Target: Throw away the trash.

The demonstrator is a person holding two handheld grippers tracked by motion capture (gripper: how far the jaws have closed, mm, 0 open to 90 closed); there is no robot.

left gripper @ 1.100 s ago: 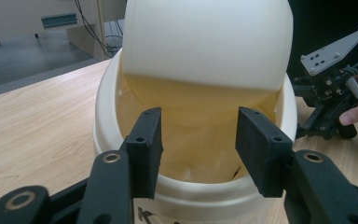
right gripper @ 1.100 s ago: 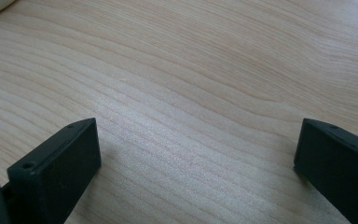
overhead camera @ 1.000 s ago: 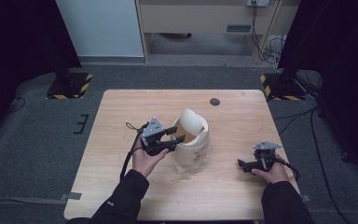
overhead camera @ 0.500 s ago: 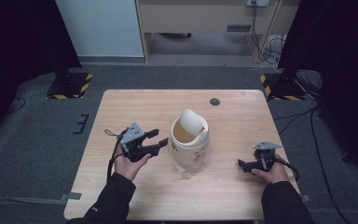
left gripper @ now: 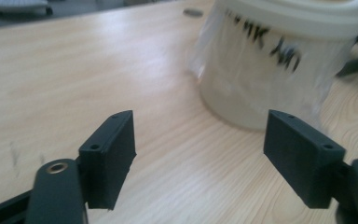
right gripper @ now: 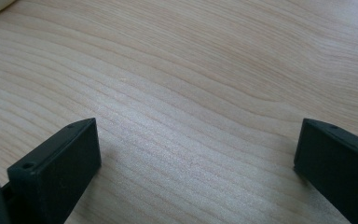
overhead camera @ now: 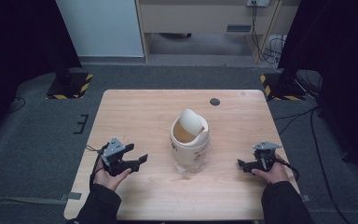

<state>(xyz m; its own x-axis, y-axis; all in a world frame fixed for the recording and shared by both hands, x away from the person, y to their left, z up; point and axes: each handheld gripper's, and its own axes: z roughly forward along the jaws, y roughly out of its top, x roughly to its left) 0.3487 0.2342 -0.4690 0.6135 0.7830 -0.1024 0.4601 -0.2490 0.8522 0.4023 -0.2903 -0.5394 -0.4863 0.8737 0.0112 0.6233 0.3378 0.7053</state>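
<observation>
High view: one small cream plastic bin (overhead camera: pixel 189 144), lined with a clear bag and with its swing lid tipped, stands mid-table (overhead camera: pixel 140 109), well apart from both grippers. The left gripper (overhead camera: pixel 140 161) has just been opening its jaws, nothing between them, so work on the bin looks finished (my judgement). One dark round disc (overhead camera: pixel 215 101) lies near the far edge.

Left gripper view: two jaws spread, bin beyond.

Right gripper view: the right gripper (right gripper: pixel 196 172) gapes over bare wood.

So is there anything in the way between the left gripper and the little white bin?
No, nothing visible. Bare wooden table lies between the left gripper, whose jaws have just been opening with nothing between them, and the white bin.
</observation>
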